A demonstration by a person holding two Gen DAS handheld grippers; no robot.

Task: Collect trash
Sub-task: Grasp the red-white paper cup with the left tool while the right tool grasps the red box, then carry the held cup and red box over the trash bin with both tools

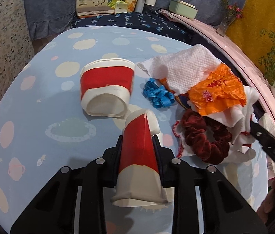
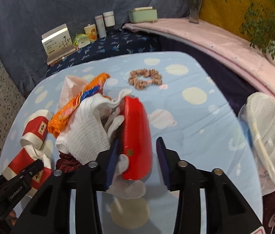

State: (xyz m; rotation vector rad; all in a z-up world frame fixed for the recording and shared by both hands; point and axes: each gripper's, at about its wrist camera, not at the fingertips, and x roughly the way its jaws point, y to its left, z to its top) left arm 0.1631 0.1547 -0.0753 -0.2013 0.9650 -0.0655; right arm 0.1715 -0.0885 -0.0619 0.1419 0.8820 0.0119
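Your left gripper (image 1: 138,142) is clenched on a crushed red-and-white paper cup (image 1: 140,156); a second flattened cup (image 1: 106,89) lies just beyond it on the blue spotted tablecloth (image 1: 40,117). Your right gripper (image 2: 137,156) has a red packet (image 2: 136,136) between its blue pads, but the right pad stands clear of it, so nothing is gripped. Only the right wrist view shows the white-lined bin (image 2: 268,136) beside the table, its contents unclear, and a tan scrunchie (image 2: 145,79). Only the left view shows the blue ribbon (image 1: 157,95) and the maroon scrunchie (image 1: 205,136) whole.
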